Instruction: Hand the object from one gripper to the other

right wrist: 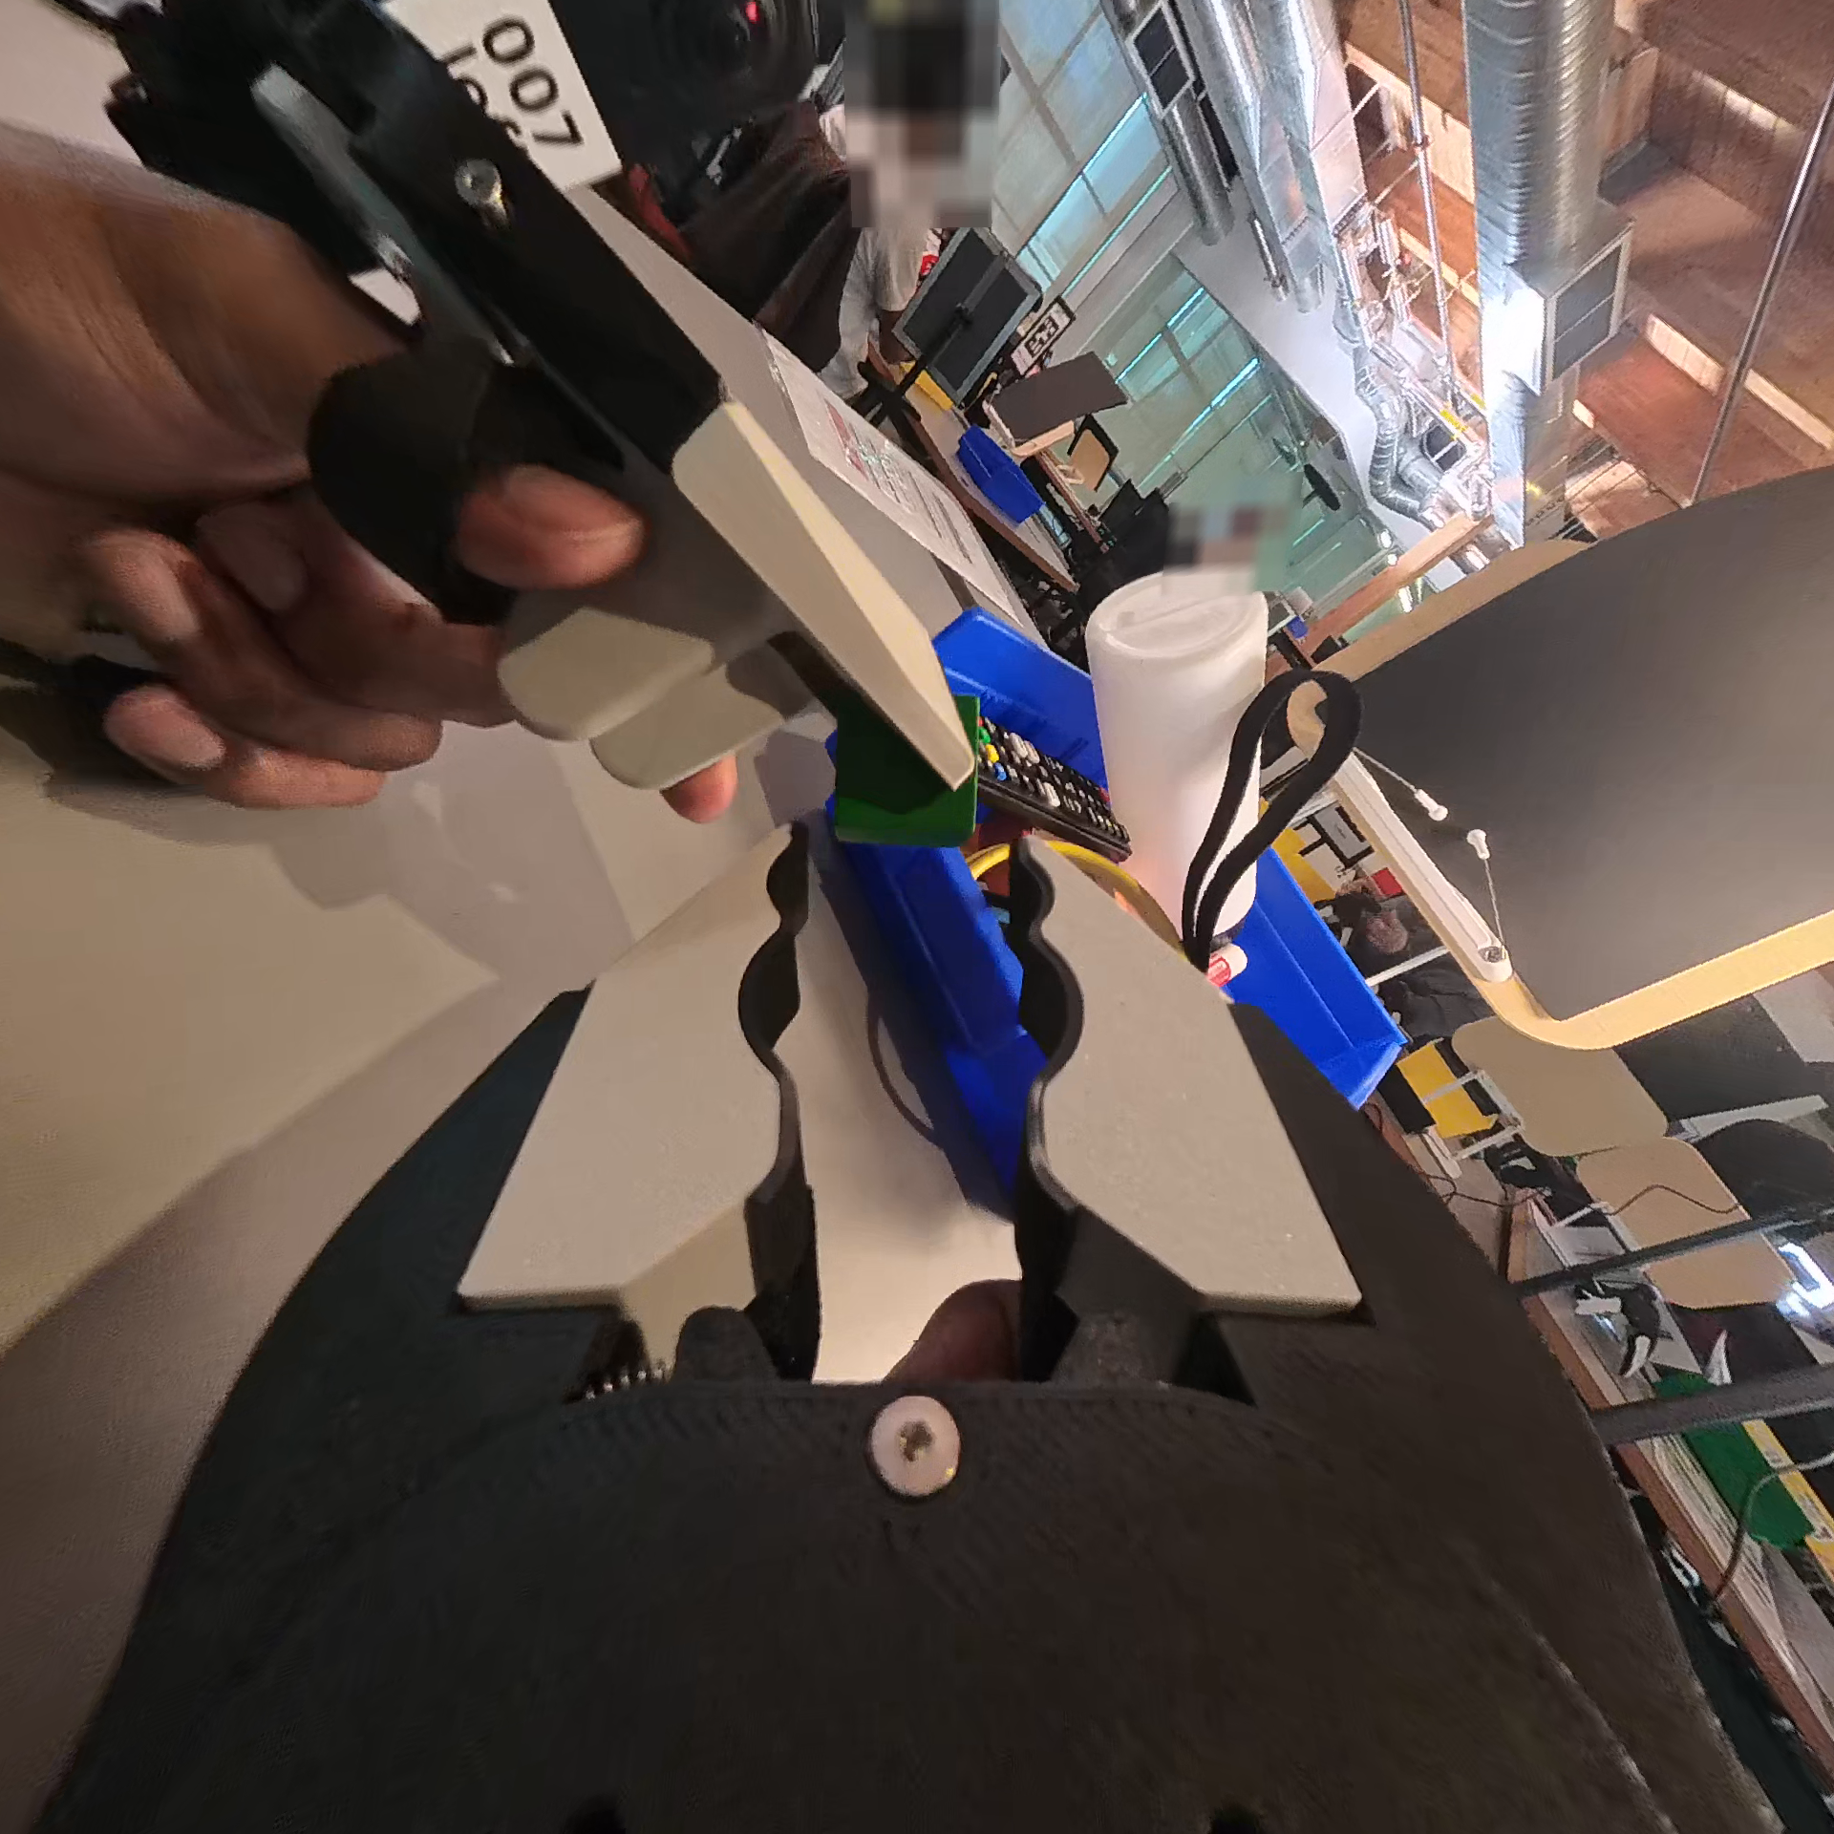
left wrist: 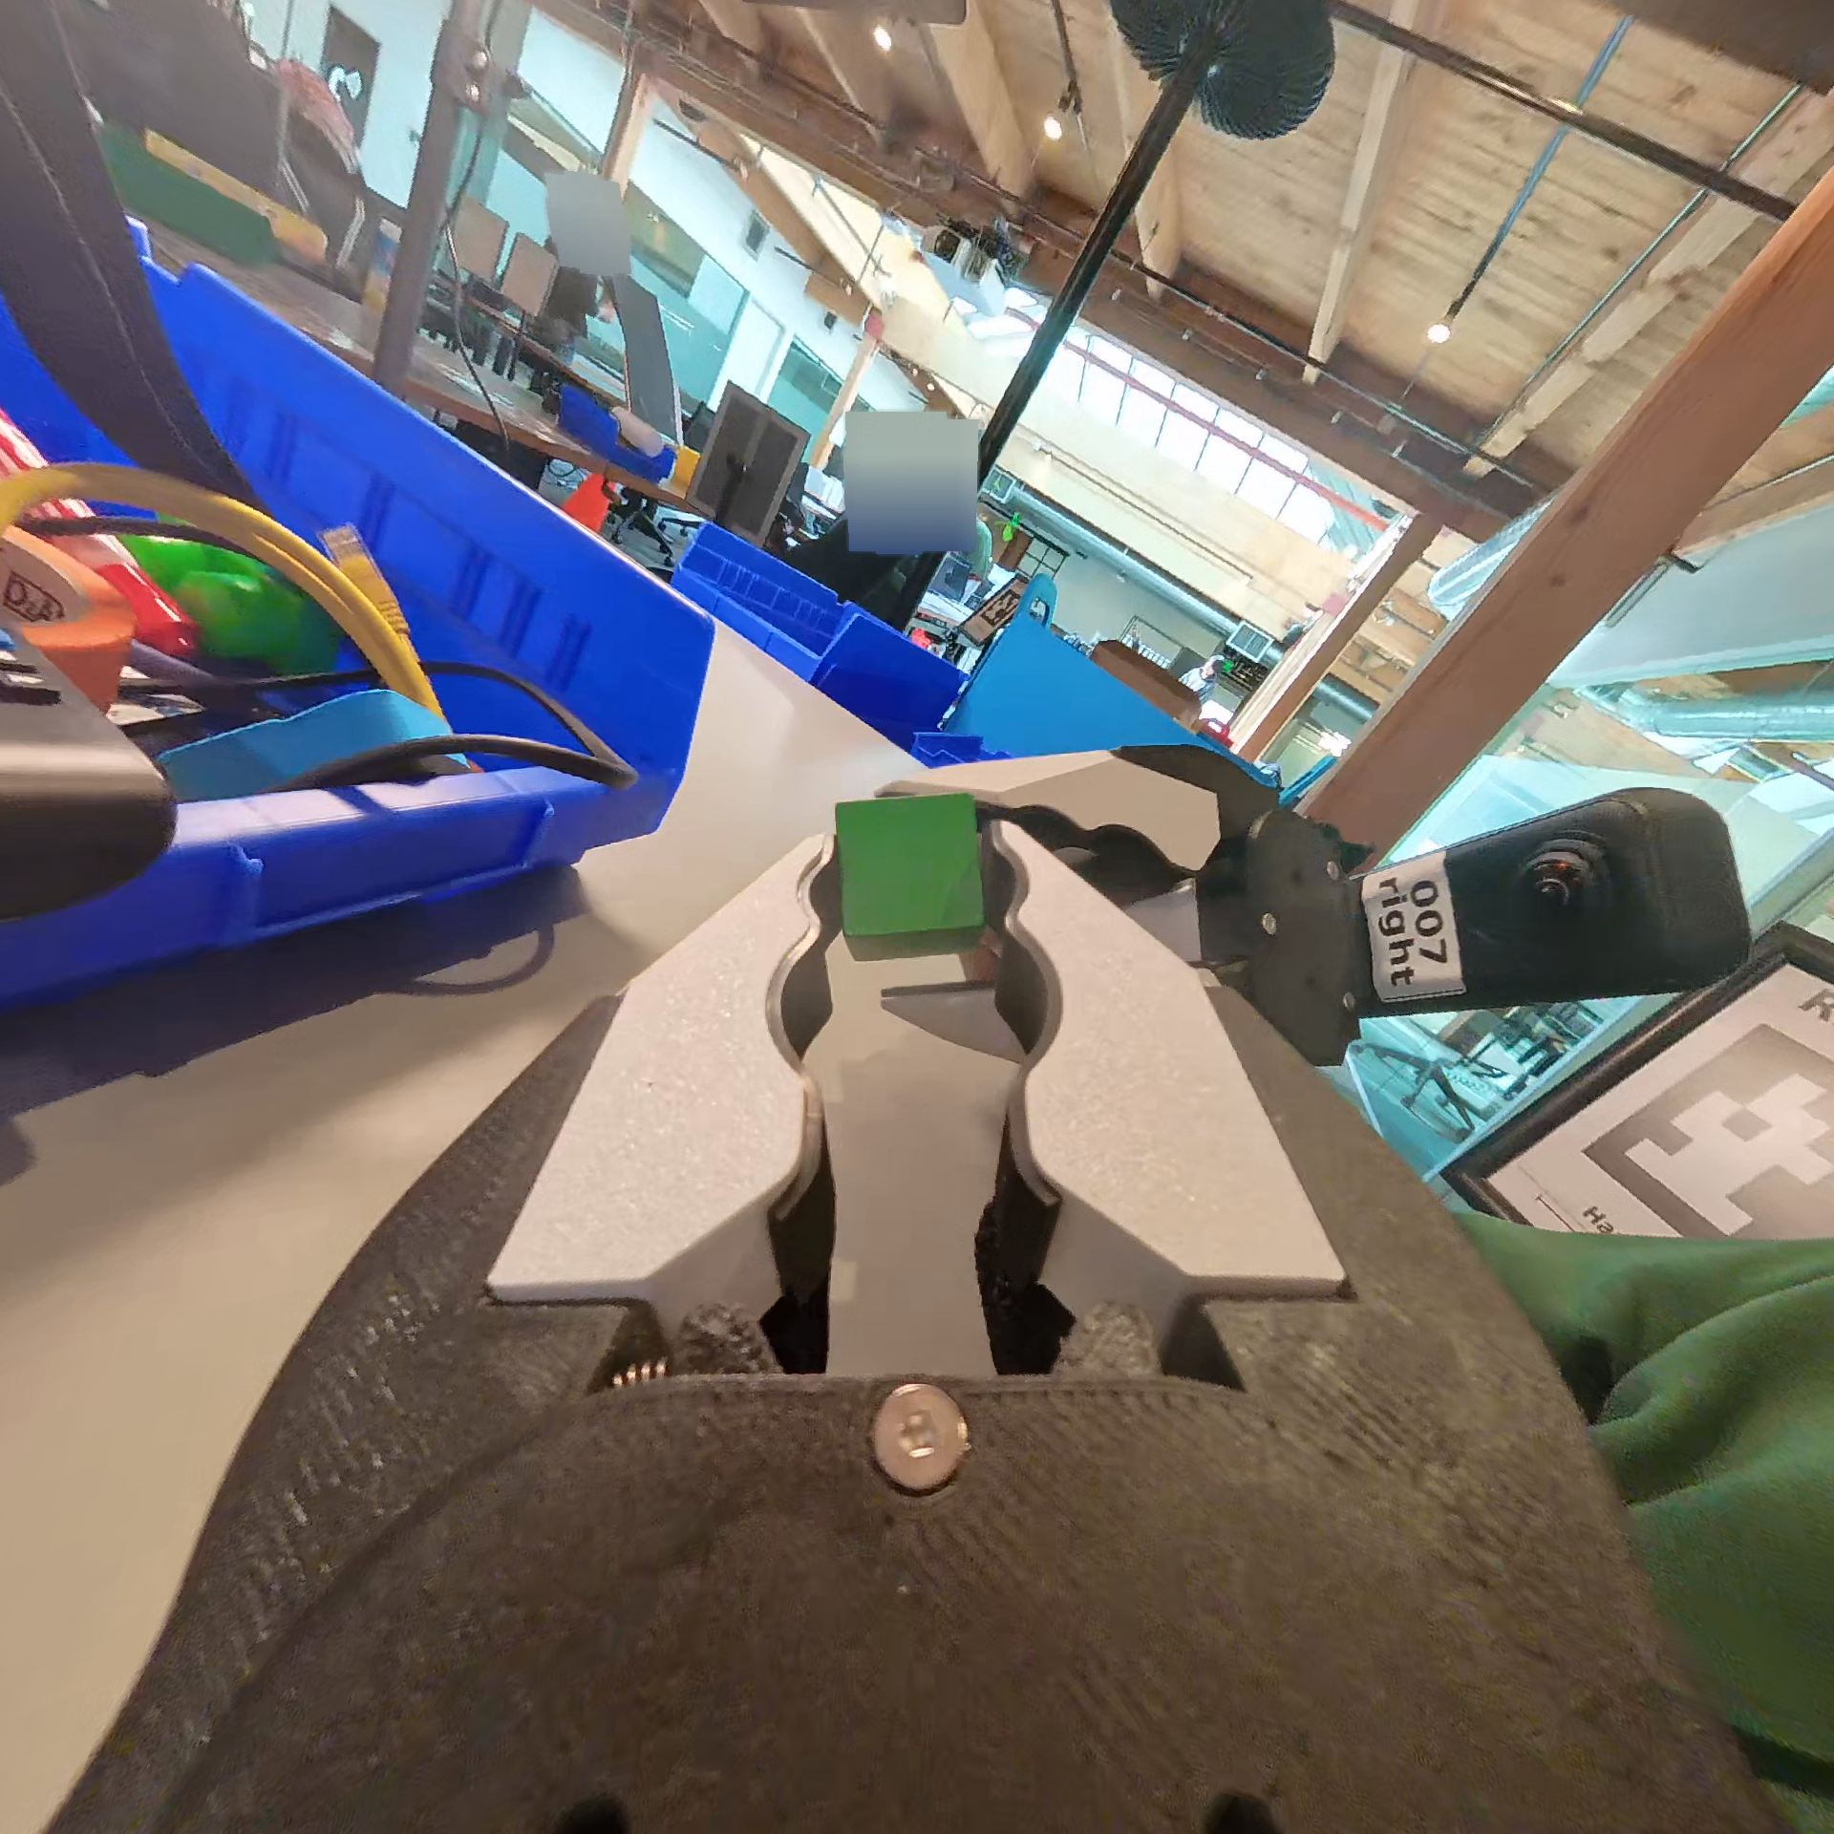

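midway through the handover, judging by how things lie: green block point(left wrist: 908, 865) clamped at the very fingertips of the left gripper point(left wrist: 911, 898), held up off the grey table point(left wrist: 298, 1141). pick-up done, then; transfer itself not yet done.

right gripper point(right wrist: 908, 873) parted, nothing between its fingers, tips just short of the block. seen from the right wrist view, green block point(right wrist: 898, 789) just ahead of and slightly above the open tips, about centred on the gap, half hidden behind the left gripper's grey finger point(right wrist: 844, 595). cannot tell whether touching the right tips; seemingly a small gap.

left to do, as a judgement: slide right fingers around the free part of the block, squeeze, then release the left.

off to the left claw's left side, blue bin point(left wrist: 516, 635) of clutter, not involved.
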Demonstrator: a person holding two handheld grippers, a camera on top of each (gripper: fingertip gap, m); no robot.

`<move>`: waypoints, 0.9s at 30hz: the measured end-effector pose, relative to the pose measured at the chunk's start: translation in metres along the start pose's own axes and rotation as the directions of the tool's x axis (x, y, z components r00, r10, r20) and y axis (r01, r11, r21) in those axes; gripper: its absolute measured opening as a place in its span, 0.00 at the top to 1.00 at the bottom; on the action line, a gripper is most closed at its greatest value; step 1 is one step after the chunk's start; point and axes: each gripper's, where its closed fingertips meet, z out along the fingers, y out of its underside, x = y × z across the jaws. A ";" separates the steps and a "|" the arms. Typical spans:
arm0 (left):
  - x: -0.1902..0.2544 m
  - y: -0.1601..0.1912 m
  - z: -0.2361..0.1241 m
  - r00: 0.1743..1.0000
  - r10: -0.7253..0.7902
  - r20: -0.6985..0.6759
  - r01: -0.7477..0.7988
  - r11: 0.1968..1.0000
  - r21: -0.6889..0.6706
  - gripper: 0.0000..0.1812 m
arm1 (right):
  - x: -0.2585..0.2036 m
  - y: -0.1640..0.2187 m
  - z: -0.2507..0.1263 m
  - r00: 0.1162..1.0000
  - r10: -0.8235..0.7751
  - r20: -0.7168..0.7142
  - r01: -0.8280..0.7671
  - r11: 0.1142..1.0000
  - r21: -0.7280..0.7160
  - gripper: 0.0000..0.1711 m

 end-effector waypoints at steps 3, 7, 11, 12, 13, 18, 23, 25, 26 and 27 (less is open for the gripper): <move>0.005 0.004 0.003 0.999 -0.009 -0.035 0.008 1.000 -0.019 0.84 | 0.005 -0.006 -0.002 1.000 0.001 -0.032 0.000 1.000 0.028 0.77; 0.007 0.004 0.003 0.999 -0.002 -0.040 0.001 1.000 -0.023 0.84 | 0.021 -0.006 -0.006 0.995 0.013 -0.102 -0.009 0.999 0.036 0.77; 0.007 0.004 0.003 0.999 0.002 -0.043 -0.002 1.000 -0.020 0.84 | 0.027 -0.008 -0.007 0.991 0.019 -0.131 -0.013 0.999 0.048 0.77; 0.007 0.004 0.003 0.999 0.000 -0.042 -0.001 1.000 -0.018 0.84 | 0.027 -0.008 -0.007 0.991 0.013 -0.136 -0.007 0.999 0.046 0.77; 0.007 0.003 0.003 0.999 -0.001 -0.042 0.001 1.000 -0.015 0.84 | 0.026 -0.009 -0.007 0.990 0.008 -0.138 -0.002 0.999 0.047 0.77; 0.010 -0.003 0.001 0.998 0.005 -0.064 -0.003 1.000 0.030 0.84 | 0.018 -0.013 -0.006 0.995 0.029 -0.091 -0.023 0.997 0.071 0.76; 0.019 -0.006 0.001 0.991 -0.027 -0.132 0.035 0.998 0.057 0.84 | 0.009 -0.024 -0.005 0.997 0.048 -0.058 -0.041 0.993 0.115 0.76; 0.024 -0.005 0.001 0.985 -0.047 -0.167 0.057 0.997 0.053 0.84 | 0.004 -0.027 -0.002 0.998 0.033 -0.052 -0.027 0.993 0.116 0.77; 0.026 -0.004 0.002 0.981 -0.057 -0.185 0.067 0.997 0.049 0.84 | 0.002 -0.027 -0.001 0.998 0.021 -0.053 -0.015 0.994 0.112 0.77; 0.027 -0.004 0.002 0.980 -0.064 -0.190 0.074 0.996 0.048 0.84 | 0.002 -0.027 0.000 0.998 0.009 -0.065 -0.002 0.994 0.109 0.77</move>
